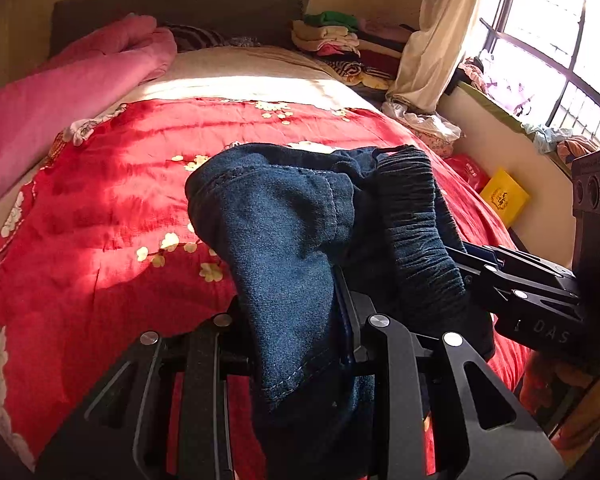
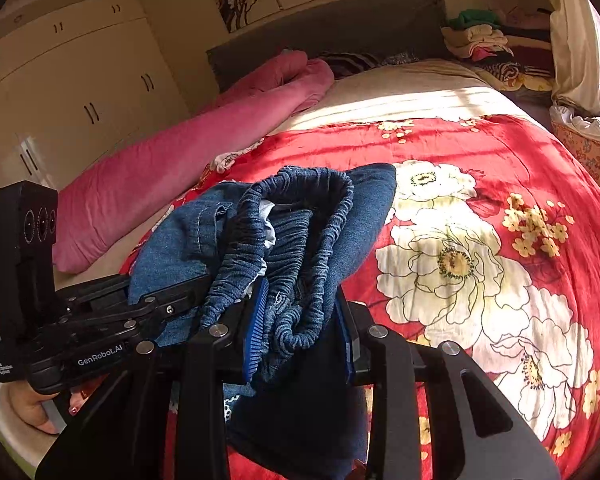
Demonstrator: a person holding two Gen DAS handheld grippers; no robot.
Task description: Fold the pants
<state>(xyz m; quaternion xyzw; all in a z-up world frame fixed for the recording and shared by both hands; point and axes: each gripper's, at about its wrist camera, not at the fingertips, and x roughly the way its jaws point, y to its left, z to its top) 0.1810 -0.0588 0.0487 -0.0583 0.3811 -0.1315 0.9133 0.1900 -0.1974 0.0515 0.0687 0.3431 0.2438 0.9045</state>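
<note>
1. Blue denim pants (image 1: 284, 216) with a gathered elastic waistband (image 2: 296, 248) hang bunched between the 2 grippers, lifted above the bed; the rest of the cloth drops out of sight below both cameras.
2. The left gripper (image 1: 340, 320) has its jaws closed on a fold of the denim, which drapes over and between the fingers and falls down past them.
3. The right gripper (image 2: 300, 340) has its jaws clamped on the waistband; the ruched elastic loops up and forward from between the blue ribbed pads (image 2: 258, 328).
4. The 2 grippers sit close side by side, each gripping the same bunch of cloth from its own side.
5. Under the pants lies a red floral quilt (image 2: 480, 280) spread over the bed (image 1: 240, 76).
6. A pink rolled blanket (image 2: 188, 160) lies along the bed's left edge.
7. A stack of folded clothes (image 1: 340, 46) sits at the far right corner by the grey headboard (image 2: 340, 32), near a curtain (image 1: 440, 40) and window (image 1: 560, 32).
</note>
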